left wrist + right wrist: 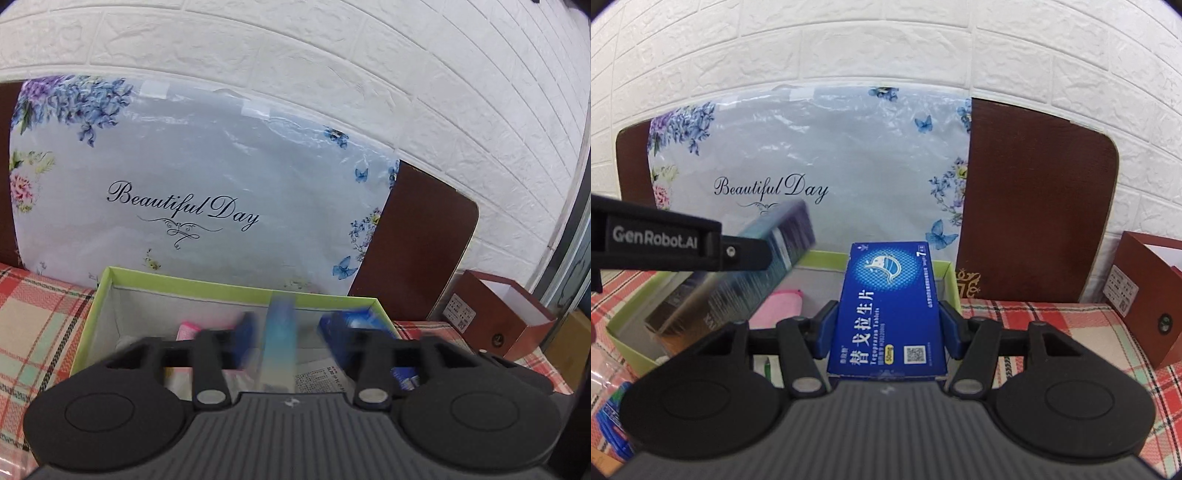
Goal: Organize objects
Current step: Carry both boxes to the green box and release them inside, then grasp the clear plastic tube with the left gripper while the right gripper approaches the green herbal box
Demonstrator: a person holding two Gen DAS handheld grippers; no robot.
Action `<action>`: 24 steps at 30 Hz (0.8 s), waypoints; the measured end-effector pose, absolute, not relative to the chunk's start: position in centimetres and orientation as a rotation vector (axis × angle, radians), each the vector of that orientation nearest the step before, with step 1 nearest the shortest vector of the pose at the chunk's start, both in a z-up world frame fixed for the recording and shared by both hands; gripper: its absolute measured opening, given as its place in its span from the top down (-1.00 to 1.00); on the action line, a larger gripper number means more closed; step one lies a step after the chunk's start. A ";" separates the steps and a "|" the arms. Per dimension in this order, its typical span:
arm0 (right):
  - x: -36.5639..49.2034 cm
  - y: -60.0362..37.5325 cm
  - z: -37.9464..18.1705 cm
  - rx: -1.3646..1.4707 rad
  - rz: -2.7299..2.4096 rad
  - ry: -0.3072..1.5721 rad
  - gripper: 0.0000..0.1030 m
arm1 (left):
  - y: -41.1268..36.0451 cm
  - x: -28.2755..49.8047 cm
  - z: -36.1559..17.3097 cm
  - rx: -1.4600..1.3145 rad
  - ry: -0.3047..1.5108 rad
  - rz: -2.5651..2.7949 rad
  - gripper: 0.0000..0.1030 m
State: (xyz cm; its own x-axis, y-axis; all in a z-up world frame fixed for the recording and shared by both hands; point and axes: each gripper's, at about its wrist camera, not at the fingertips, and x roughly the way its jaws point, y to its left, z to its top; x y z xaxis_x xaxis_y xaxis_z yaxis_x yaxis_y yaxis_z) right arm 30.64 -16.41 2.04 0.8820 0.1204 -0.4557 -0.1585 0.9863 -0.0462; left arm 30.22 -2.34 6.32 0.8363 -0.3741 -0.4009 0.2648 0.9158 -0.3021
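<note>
**Two cartons over the green-rimmed box**

I am holding a blue medicine carton (886,306) in the right gripper (886,325); its blue pads are pressing on both long sides of the carton, which is lying flat between them with its printed face up and its far end reaching over the near wall of the green-rimmed box (942,275). The box is sitting open on the plaid tablecloth (1052,325), just in front of a floral "Beautiful Day" bag (831,147) that is leaning against the white brick wall (886,44).

I am seeing my left gripper (286,332) with its jaws standing wide apart over the same box (147,280). A pale teal carton (280,343) is showing between the fingers as a blurred upright streak, and neither pad is touching it. From the right wrist view the same carton (738,280) is hanging tilted over the left part of the box, its lower end inside, with the left gripper's finger crossing in front of it.

Inside the box I am making out a pink item (779,306) on the floor near the middle, and some printed paper (321,380) lying beneath the left gripper. A dark red open box (495,317) is standing well off to the right on the cloth.
</note>
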 end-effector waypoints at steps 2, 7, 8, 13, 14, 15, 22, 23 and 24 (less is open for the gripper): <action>30.3 -16.4 1.7 -0.111 0.164 0.455 -0.67 | -1.7 29.3 6.6 -0.259 0.425 -0.299 -0.72; 27.5 -17.3 2.1 -0.147 0.179 0.373 -0.99 | -0.5 26.9 8.2 -0.226 0.363 -0.275 -0.73; 26.7 -17.6 2.4 -0.142 0.170 0.349 -1.00 | -0.3 26.3 8.5 -0.217 0.353 -0.272 -0.73; 22.2 -19.3 4.4 -0.086 0.153 0.278 -1.00 | -0.1 22.2 9.3 -0.178 0.314 -0.270 -0.75; 21.3 -19.6 4.8 -0.077 0.145 0.266 -1.00 | -0.2 21.4 9.3 -0.170 0.313 -0.273 -0.75; 20.1 -19.9 5.1 -0.068 0.142 0.252 -1.00 | -0.2 20.2 9.2 -0.160 0.314 -0.283 -0.75; 11.7 -21.2 4.2 -0.008 0.180 0.246 -1.00 | -0.4 14.3 6.2 -0.186 0.383 -0.353 -0.76; 10.9 -21.3 3.7 0.000 0.178 0.262 -1.00 | -0.5 13.7 5.7 -0.193 0.401 -0.359 -0.76; 10.1 -21.3 3.1 0.003 0.176 0.279 -1.00 | -0.5 12.9 5.0 -0.200 0.418 -0.365 -0.76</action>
